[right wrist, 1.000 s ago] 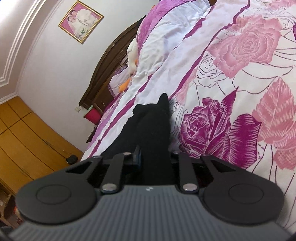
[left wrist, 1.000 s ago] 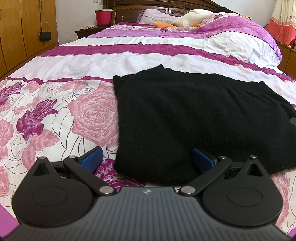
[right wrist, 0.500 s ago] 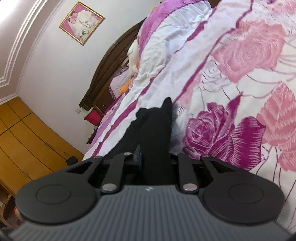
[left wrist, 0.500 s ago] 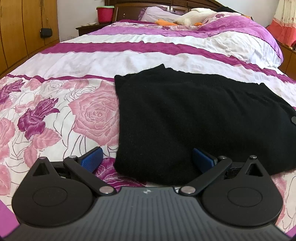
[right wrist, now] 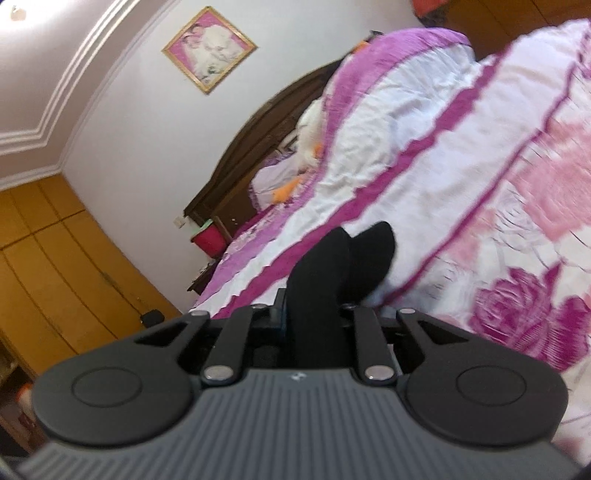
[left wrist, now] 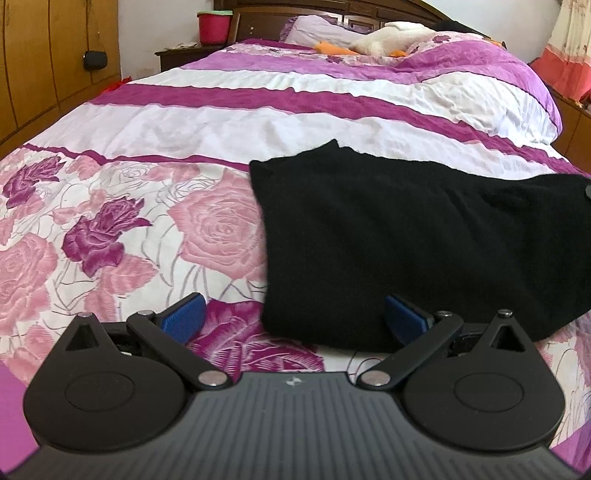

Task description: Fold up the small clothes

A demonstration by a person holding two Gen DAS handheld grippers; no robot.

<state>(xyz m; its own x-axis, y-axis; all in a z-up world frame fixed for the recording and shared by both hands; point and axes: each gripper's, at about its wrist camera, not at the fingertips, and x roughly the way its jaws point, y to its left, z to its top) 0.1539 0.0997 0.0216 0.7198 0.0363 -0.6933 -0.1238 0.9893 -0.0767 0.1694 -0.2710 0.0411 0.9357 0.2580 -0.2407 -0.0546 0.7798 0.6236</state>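
A black knit garment [left wrist: 413, 240] lies spread on the floral bedspread [left wrist: 207, 225] in the left wrist view. My left gripper [left wrist: 293, 317] is open, its blue pads [left wrist: 183, 315] straddling the garment's near left corner, just above the bed. My right gripper [right wrist: 314, 321] is shut on a bunched fold of the black garment [right wrist: 332, 273], lifted off the bed; its pads are mostly hidden by the cloth.
White and purple pillows and a white and orange plush toy [left wrist: 384, 40] lie at the head of the bed. A red bucket [left wrist: 214, 26] stands on a nightstand. Wooden wardrobes [left wrist: 44, 62] line the left side.
My right gripper has lifted and swung with the garment fold, so its view has tilted toward the headboard. My left gripper has edged slightly forward, still open.
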